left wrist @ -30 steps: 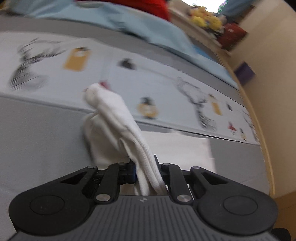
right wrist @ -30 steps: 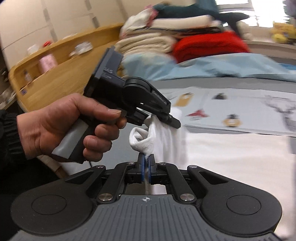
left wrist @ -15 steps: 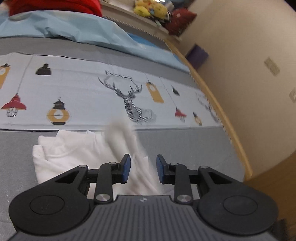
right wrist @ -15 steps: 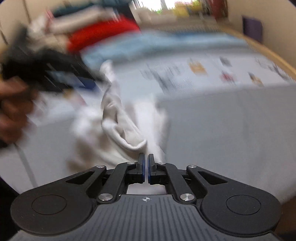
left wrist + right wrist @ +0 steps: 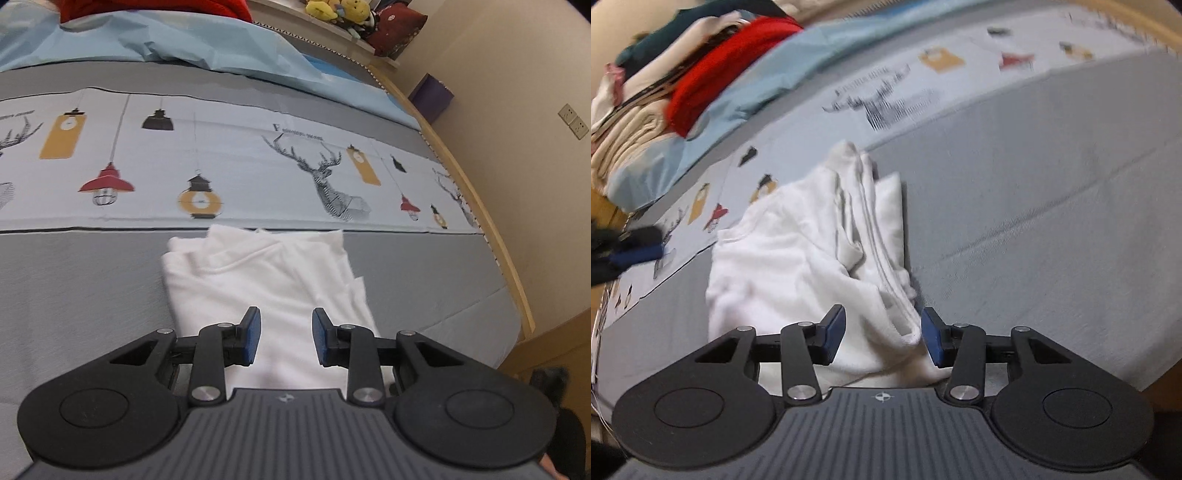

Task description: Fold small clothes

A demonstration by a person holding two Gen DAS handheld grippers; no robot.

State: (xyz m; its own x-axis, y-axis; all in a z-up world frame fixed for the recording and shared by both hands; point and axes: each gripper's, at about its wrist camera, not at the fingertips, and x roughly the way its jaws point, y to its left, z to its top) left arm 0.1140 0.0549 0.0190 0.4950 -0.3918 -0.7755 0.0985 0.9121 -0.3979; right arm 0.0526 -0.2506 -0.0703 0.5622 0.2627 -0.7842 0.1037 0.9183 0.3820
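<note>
A small white garment (image 5: 258, 273) lies folded over on the grey bed cover, its far edge at the printed band. My left gripper (image 5: 283, 339) is open and empty, just above the garment's near part. In the right wrist view the same white garment (image 5: 798, 254) lies bunched, with a ridge of folds running down its right side. My right gripper (image 5: 882, 338) is open, with the garment's near edge lying between its fingers. The tip of the left gripper (image 5: 635, 253) shows at the left edge of that view.
A printed band with lamps and deer (image 5: 221, 166) crosses the grey bed cover (image 5: 74, 288). A light blue sheet (image 5: 166, 44) and a stack of folded clothes (image 5: 665, 81) lie beyond it. The wooden bed edge (image 5: 491, 229) and the wall are at the right.
Both grippers held the white garment up a second ago. The left opened first, then the right; the garment now lies on the bed, folded over.
</note>
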